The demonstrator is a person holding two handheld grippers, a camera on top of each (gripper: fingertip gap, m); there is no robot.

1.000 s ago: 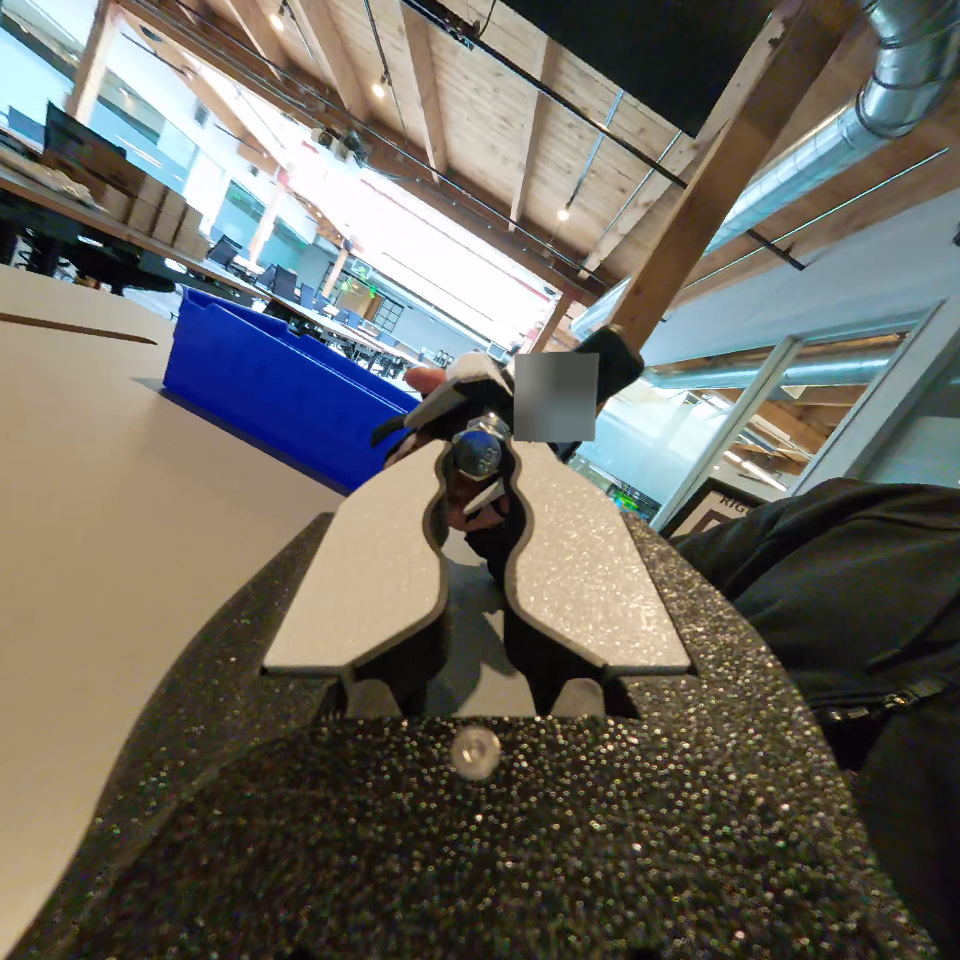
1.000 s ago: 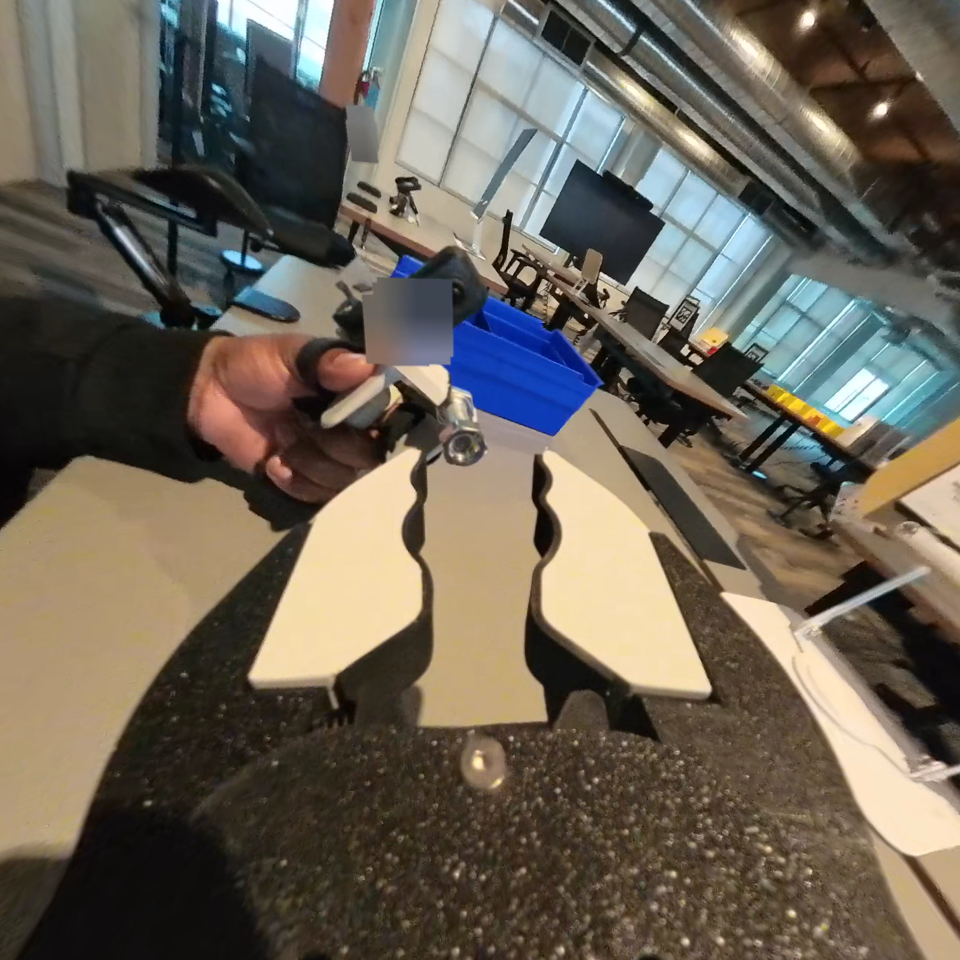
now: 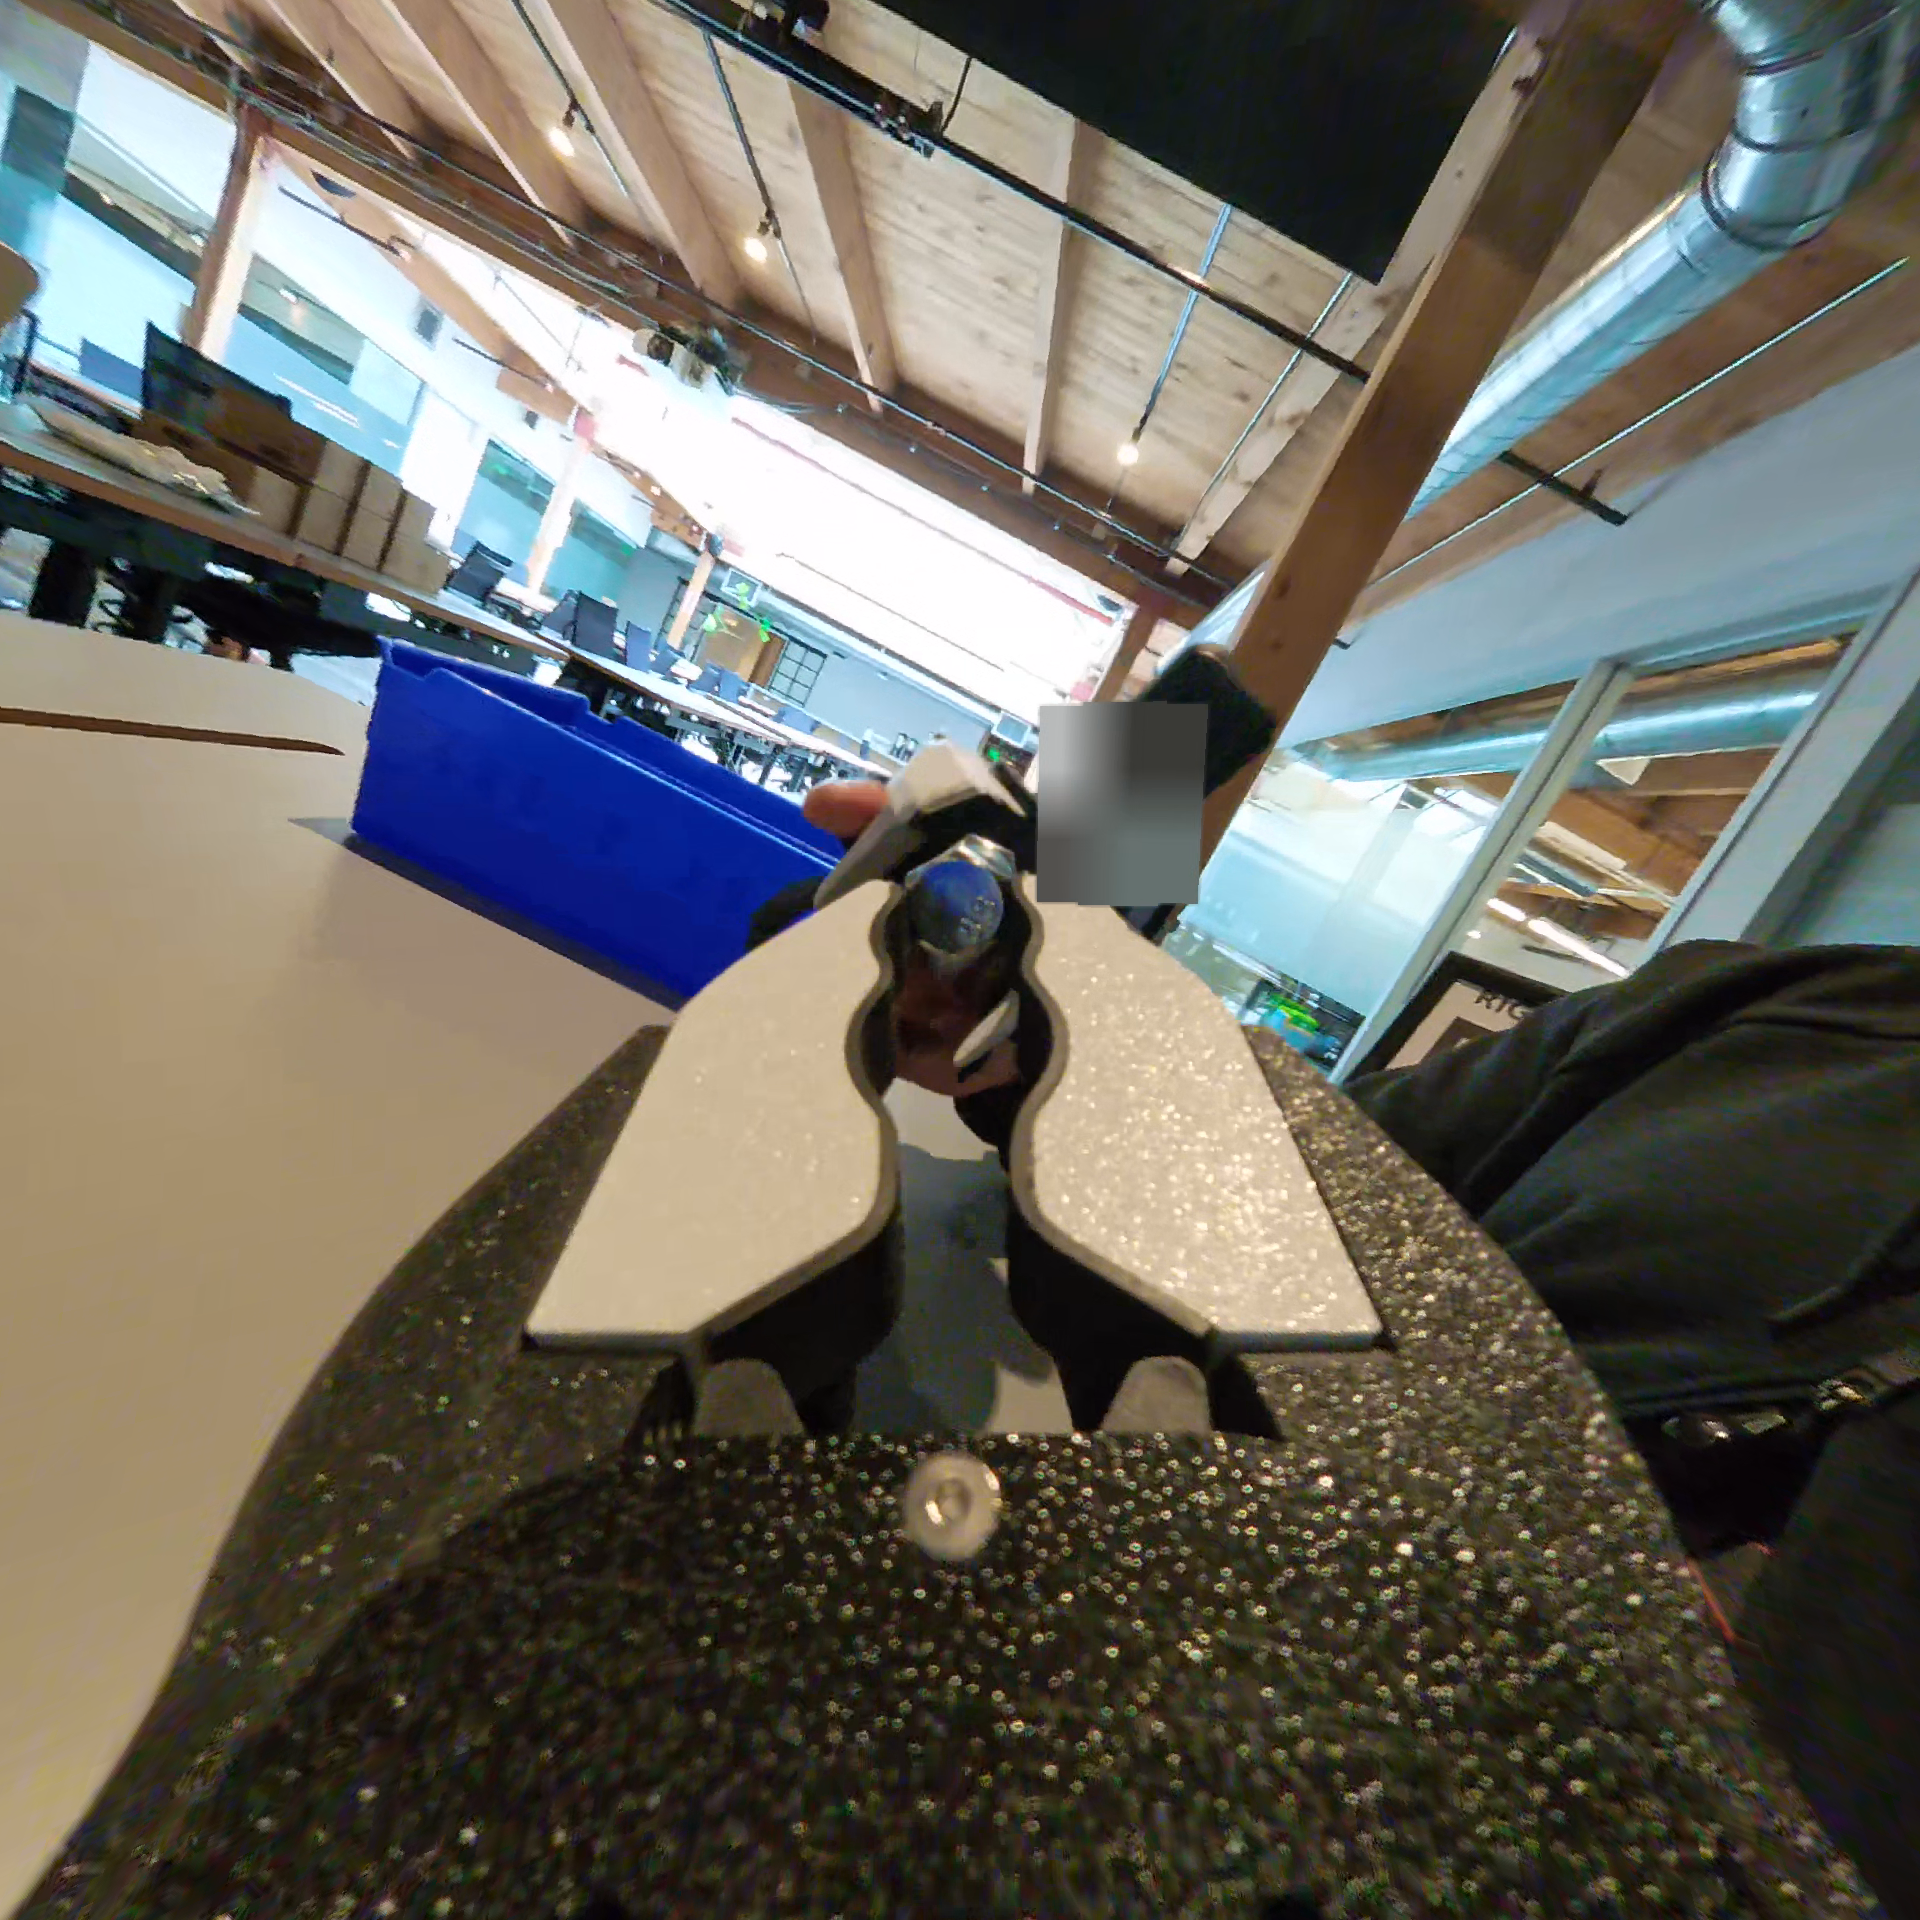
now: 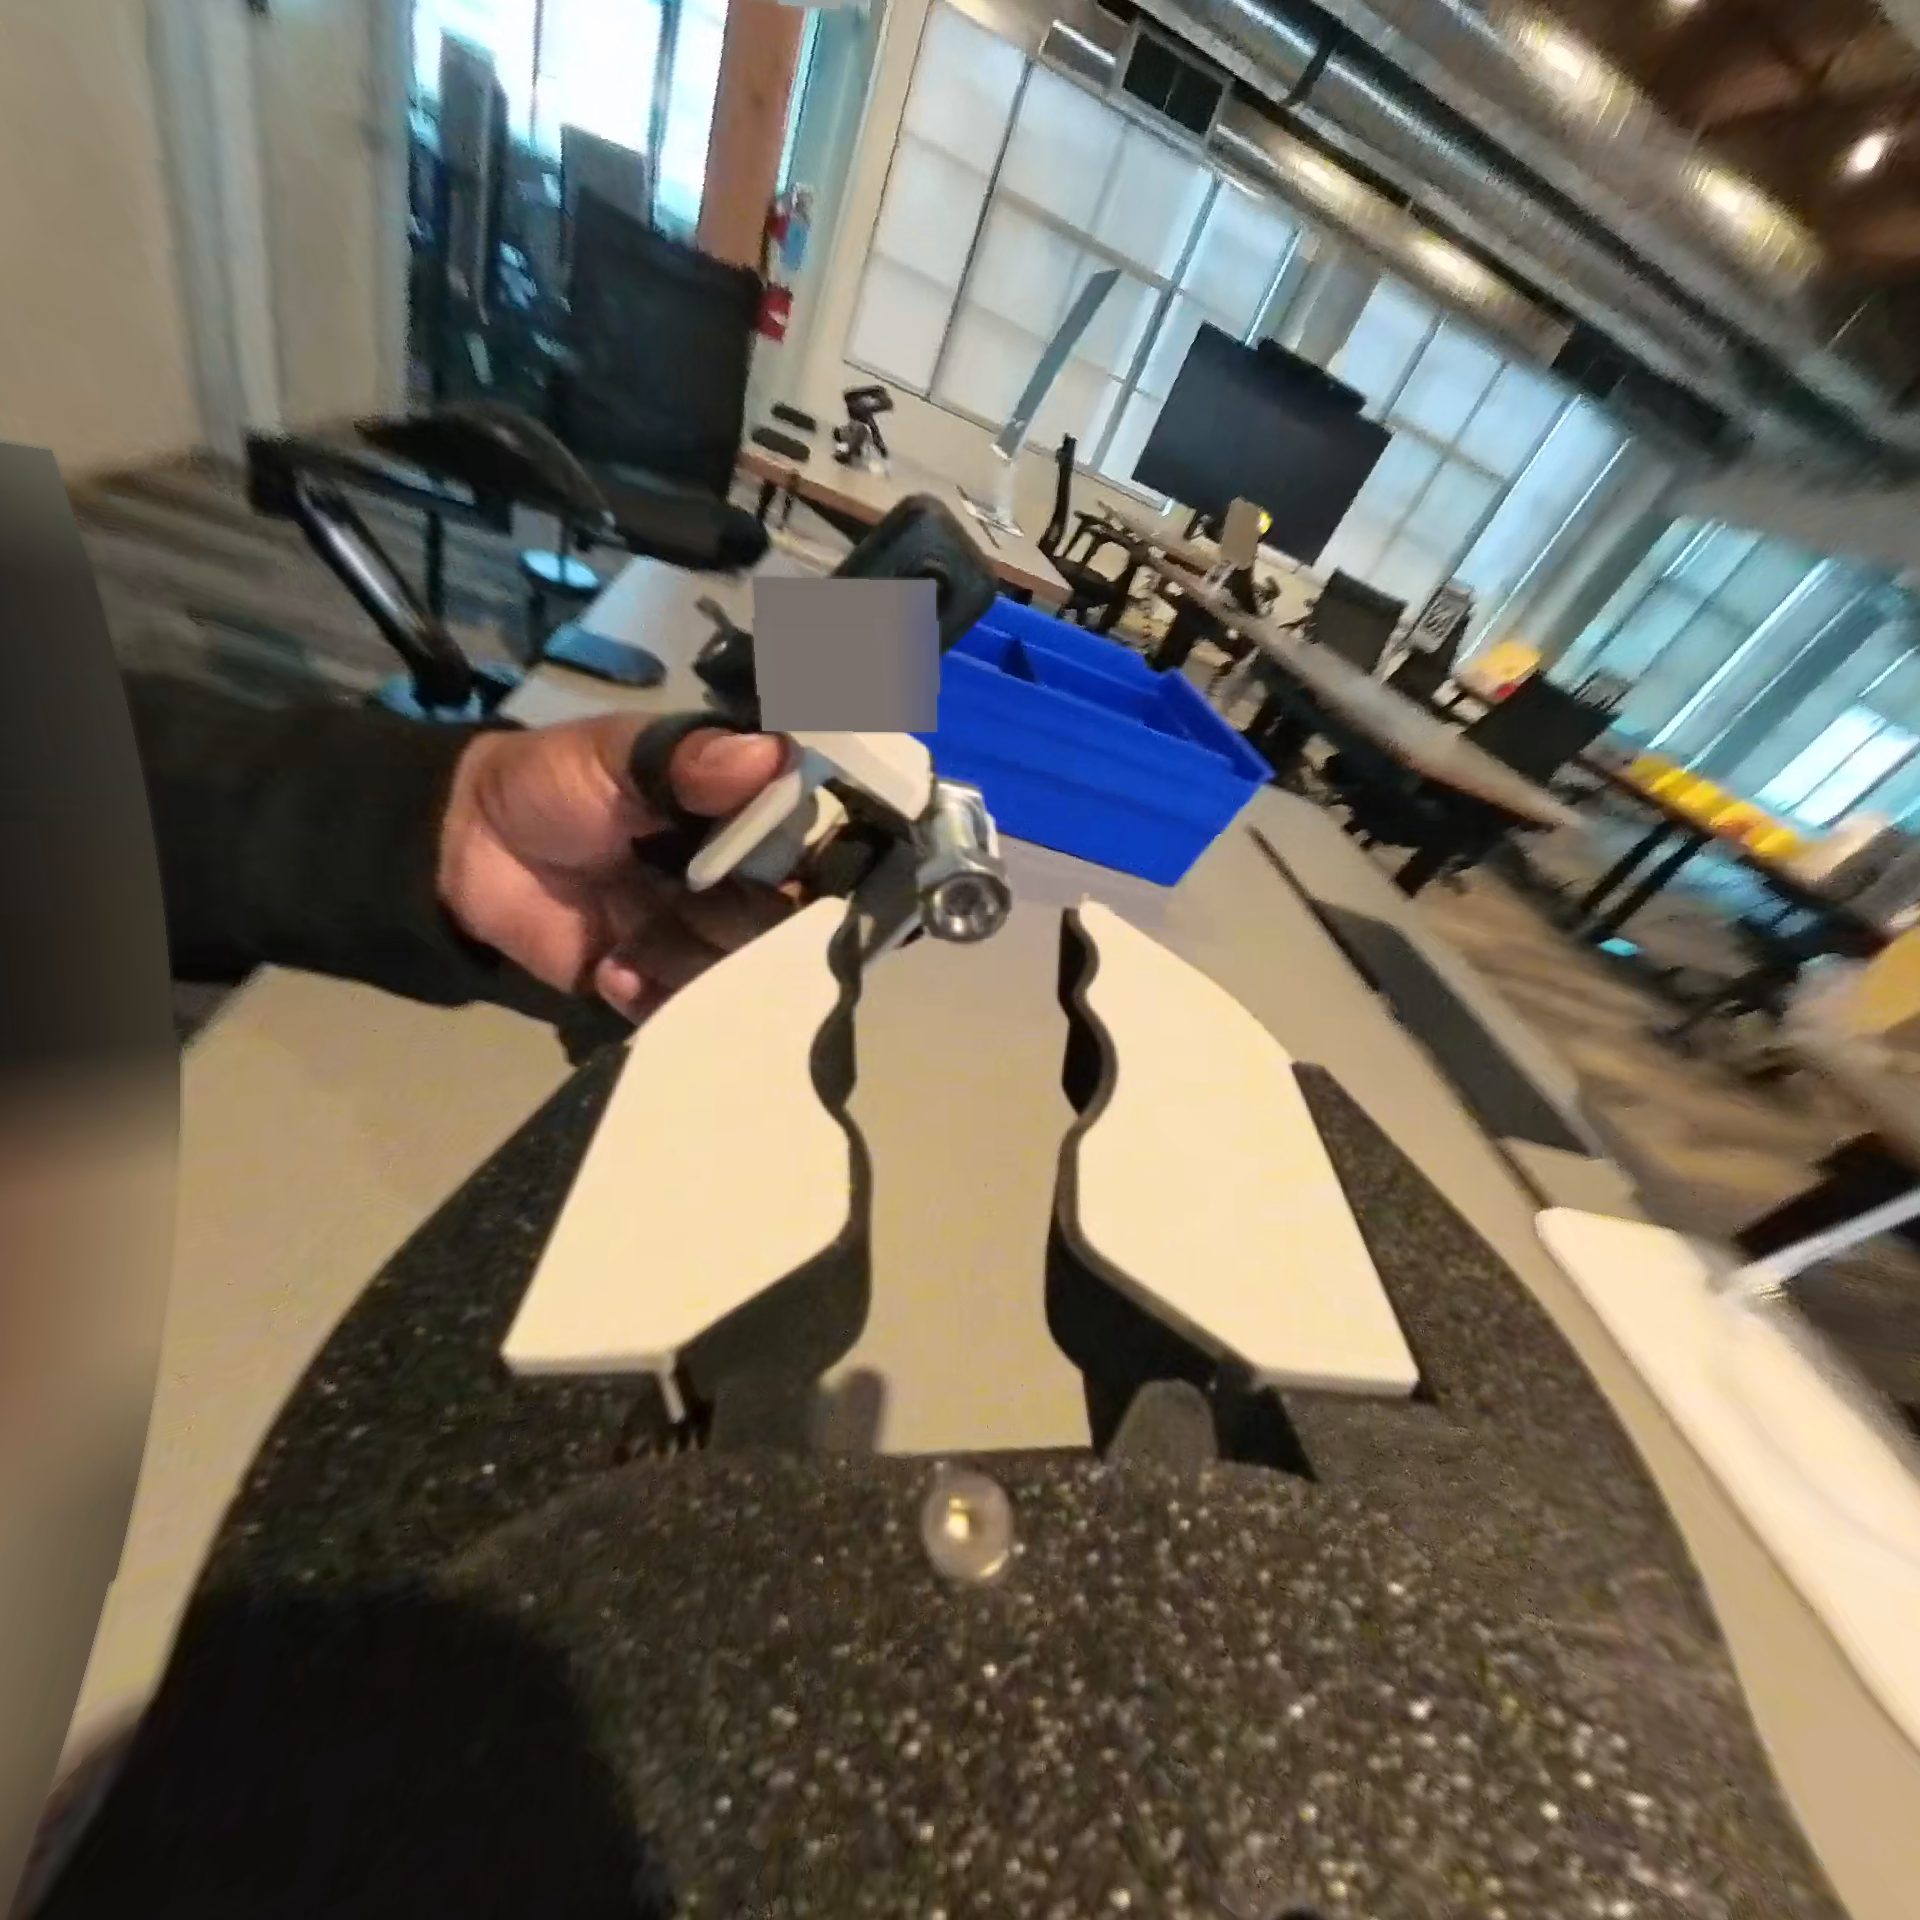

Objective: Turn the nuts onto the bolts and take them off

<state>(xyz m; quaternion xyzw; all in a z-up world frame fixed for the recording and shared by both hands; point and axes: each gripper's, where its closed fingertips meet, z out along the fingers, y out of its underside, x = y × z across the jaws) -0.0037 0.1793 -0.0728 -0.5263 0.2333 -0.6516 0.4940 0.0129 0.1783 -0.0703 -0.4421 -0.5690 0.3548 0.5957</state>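
The bolt (image 3: 954, 914) sits between the left gripper (image 3: 951, 935) fingertips, above the table (image 3: 260, 1039). The bin (image 3: 582, 821) stands on the table behind and left. The right gripper (image 4: 961, 925) faces the bolt's end, just beside it.

Your left gripper (image 3: 956, 925) showed a black, rough, speckled body that glittered under the light, and its pale grey fingers (image 3: 758, 1143) had a fine grainy, sparkling matt face. Between them you held a shiny silver metal bolt (image 3: 954, 914), its rounded head polished enough to mirror blue. Your right gripper (image 4: 961, 920) wore the same coarse black shell, though its off-white fingers (image 4: 707, 1143) looked flat and matt. The blue plastic bin (image 3: 561, 821) behind was smooth with a soft sheen. The light grey bench (image 3: 260, 987) looked smooth and matt. Your black sleeve (image 3: 1662, 1143) was soft cloth.
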